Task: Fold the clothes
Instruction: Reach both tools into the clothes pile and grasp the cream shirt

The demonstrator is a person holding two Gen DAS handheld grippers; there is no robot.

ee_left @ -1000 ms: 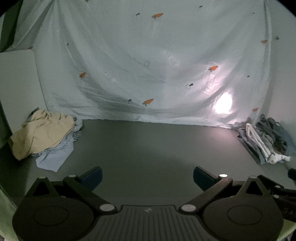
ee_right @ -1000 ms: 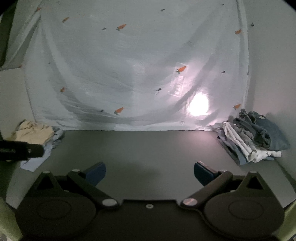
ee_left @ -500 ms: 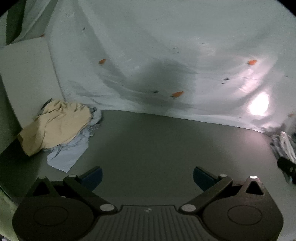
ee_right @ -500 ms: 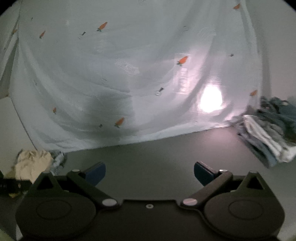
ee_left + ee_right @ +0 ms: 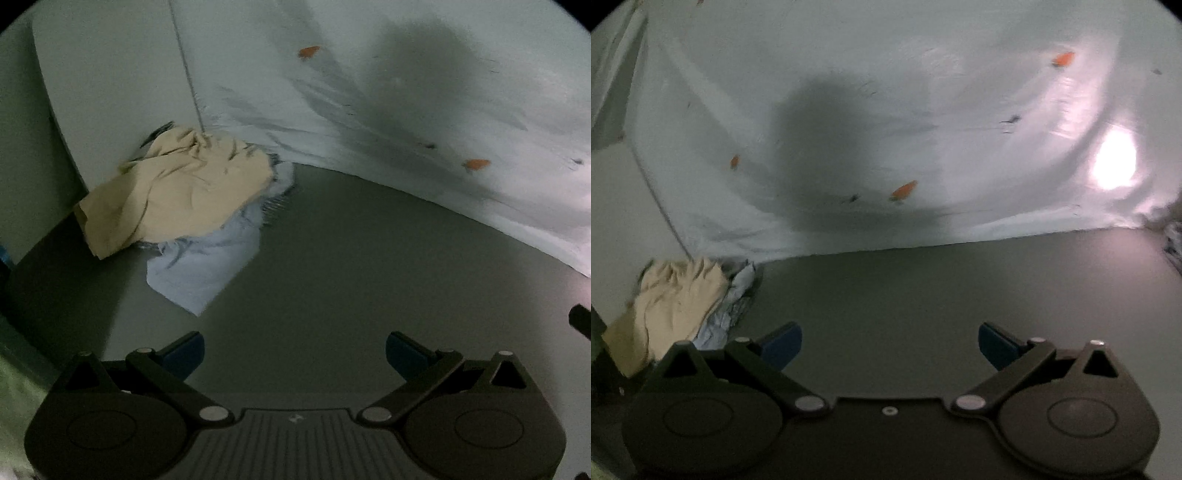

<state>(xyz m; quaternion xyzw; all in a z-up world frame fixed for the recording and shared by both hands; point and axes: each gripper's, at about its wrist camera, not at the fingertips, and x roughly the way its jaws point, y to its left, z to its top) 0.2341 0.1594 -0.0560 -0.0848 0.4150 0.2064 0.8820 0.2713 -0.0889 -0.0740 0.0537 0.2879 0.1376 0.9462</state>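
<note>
- Left wrist view: the left gripper (image 5: pixel 293 349) hangs over a dark grey table (image 5: pixel 351 258) with its blue-tipped fingers (image 5: pixel 184 349) spread wide and nothing between them.
- A crumpled tan garment (image 5: pixel 177 192) lies at the far left corner of the table, on top of a pale blue garment (image 5: pixel 203 266) whose lower edge spills out toward the gripper. Both are well apart from the fingertips, with bare table between.
- A pale sheet printed with small orange carrots (image 5: pixel 406 110) hangs behind the table and carries a broad dark shadow. A plain light panel (image 5: pixel 110 74) stands to the left of it, behind the clothes.
- At the right edge a dark, rounded piece (image 5: pixel 580 321) pokes in; possibly part of the other tool, but too little shows to tell.
- No readable writing; a small pale mark sits on the ribbed gripper body, too small to make out.
- Right wrist view: the right gripper (image 5: pixel 890 345) is likewise splayed open and empty above the table (image 5: pixel 942 288).
- The tan garment (image 5: pixel 676 295) and pale blue garment (image 5: pixel 738 291) sit at the far left, partly hidden behind the gripper's left linkage.
- The carrot sheet (image 5: pixel 923 110) fills the background, with a bright glare spot (image 5: pixel 1115 162) at right.
- A second heap of clothes (image 5: pixel 1172 232) is barely visible, blurred, at the right edge.
</note>
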